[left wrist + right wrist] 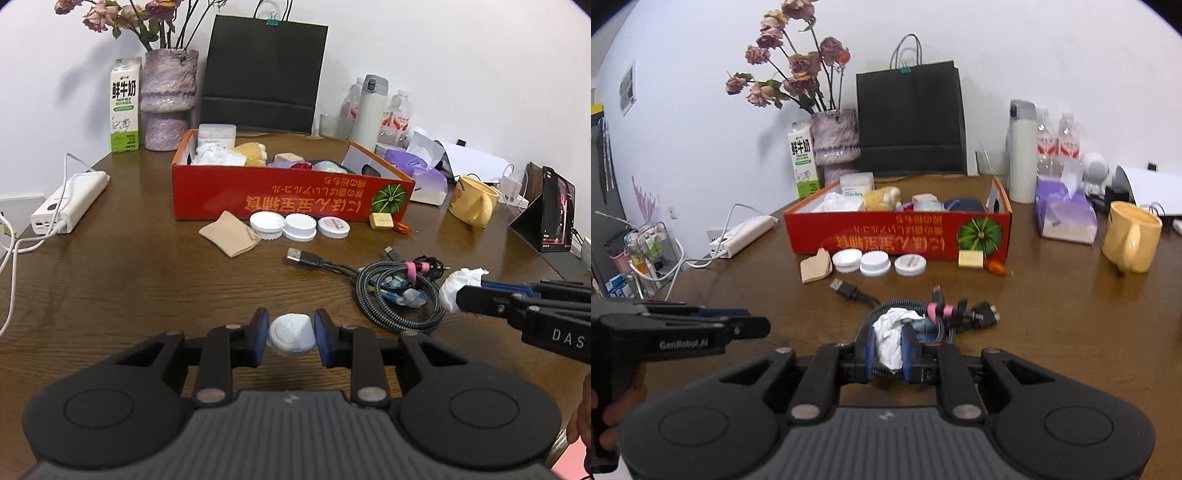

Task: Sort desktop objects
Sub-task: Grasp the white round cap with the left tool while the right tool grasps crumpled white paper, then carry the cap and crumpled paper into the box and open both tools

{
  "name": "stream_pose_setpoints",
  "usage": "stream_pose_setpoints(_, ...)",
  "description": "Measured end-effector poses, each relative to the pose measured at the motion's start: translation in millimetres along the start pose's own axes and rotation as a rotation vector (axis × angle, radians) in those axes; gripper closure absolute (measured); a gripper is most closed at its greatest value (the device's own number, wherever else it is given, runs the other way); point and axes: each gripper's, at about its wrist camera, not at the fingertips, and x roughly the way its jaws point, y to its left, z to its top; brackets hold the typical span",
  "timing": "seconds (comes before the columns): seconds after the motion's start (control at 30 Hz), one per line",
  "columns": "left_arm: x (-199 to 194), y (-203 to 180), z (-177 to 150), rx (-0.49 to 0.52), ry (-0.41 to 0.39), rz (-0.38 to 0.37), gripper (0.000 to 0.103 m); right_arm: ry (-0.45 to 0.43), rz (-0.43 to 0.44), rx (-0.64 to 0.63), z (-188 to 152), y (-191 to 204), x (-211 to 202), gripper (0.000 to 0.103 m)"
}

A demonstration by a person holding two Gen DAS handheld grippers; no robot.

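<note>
Left gripper: pinching small round white plastic case | Right gripper: pinching crumpled white tissue wad | Ahead: red cardboard box part-filled; three white lids, apparently beige cloth, coiled cable bundle remain outside.

Counts, desk: three white lids in a row at 6 o'clock of one red box. Two water bottles. One mug, one milk carton, one vase, one black bag, one flask, one cable coil.
</note>
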Motion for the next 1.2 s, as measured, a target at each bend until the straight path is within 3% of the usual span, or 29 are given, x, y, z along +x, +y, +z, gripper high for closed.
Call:
stream_pose_setpoints(0.23,5,6,18,-0.011,-0.030,0.015,0.075,-0.067,-0.014,0.023,19,-11,4,0.089)
stream_pose_setpoints(0.43,42,21,96,-0.037,-0.084,-0.031,0.075,-0.106,0.005,0.013,87,-29,43,0.089)
stream_pose_setpoints(0.53,86,29,146,-0.047,-0.057,-0.038,0.075,-0.063,0.022,0.035,134,-41,91,0.089)
stream_pose_setpoints(0.6,122,33,170,-0.073,-0.029,0.006,0.075,-0.038,0.035,0.053,161,-47,127,0.089)
stream_pose_setpoints(0.77,208,39,203,-0.062,0.098,0.053,0.075,0.126,-0.003,0.067,217,-66,238,0.089)
stream_pose_setpoints(0.83,229,39,205,-0.063,0.122,0.070,0.073,0.166,-0.018,0.102,226,-74,274,0.084)
stream_pose_setpoints(0.87,234,38,205,-0.061,0.120,0.087,0.068,0.175,-0.031,0.103,226,-75,286,0.079)
stream_pose_setpoints(0.9,235,37,204,-0.048,0.106,0.086,0.062,0.197,-0.044,0.109,225,-78,299,0.065)
stream_pose_setpoints(0.97,232,34,203,-0.034,0.067,0.074,0.052,0.209,-0.084,0.117,221,-81,310,0.058)
stream_pose_setpoints(1.0,229,33,202,-0.032,0.049,0.062,0.046,0.196,-0.086,0.124,219,-83,309,0.058)
stream_pose_setpoints(1.13,210,32,201,-0.036,0.030,0.071,0.044,0.145,-0.067,0.182,219,-93,279,0.054)
stream_pose_setpoints(1.2,188,34,196,-0.093,0.012,0.074,0.036,0.114,-0.060,0.161,216,-90,252,0.040)
